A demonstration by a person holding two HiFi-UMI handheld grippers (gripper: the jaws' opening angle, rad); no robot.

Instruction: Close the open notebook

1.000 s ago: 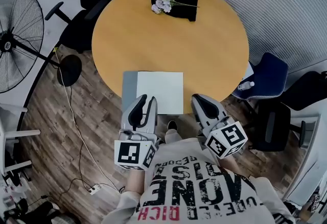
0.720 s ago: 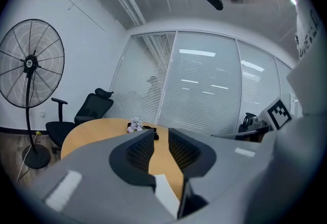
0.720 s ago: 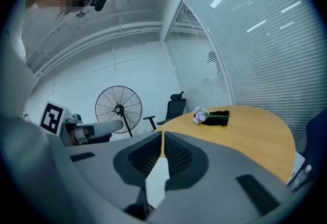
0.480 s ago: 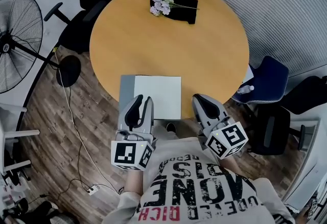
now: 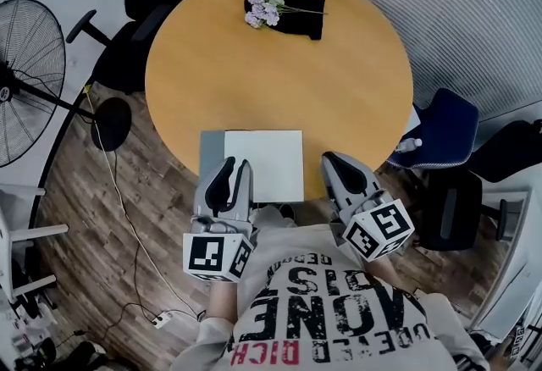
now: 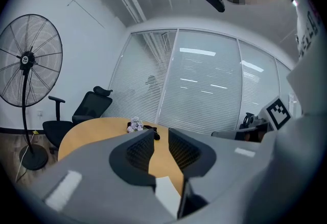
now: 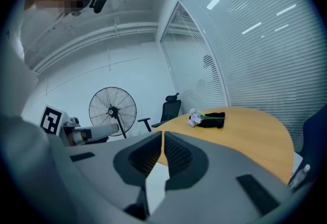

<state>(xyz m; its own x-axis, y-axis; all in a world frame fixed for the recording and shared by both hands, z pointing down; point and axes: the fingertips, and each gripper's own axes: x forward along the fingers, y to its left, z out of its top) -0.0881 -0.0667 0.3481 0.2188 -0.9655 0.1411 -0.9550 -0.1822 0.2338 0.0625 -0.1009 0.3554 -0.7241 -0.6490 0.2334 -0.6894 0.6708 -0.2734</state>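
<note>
Upside-down shirt (image 5: 330, 310) print, lower centre, seems to include "RICH". The open notebook (image 5: 263, 164) lies mid-frame at the desk's (image 5: 279, 81) near edge. Left gripper (image 5: 236, 168) jaws apart, empty; right gripper (image 5: 332, 159) jaws practically together.

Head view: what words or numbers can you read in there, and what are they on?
"RICH": red letters on the person's T-shirt, at the picture's bottom edge.
"ONE": big black letters on the same shirt; the other print lines there are too distorted to read.
Marker cubes: black-and-white squares only, no words.
Notebook: white page, no writing visible.
</note>
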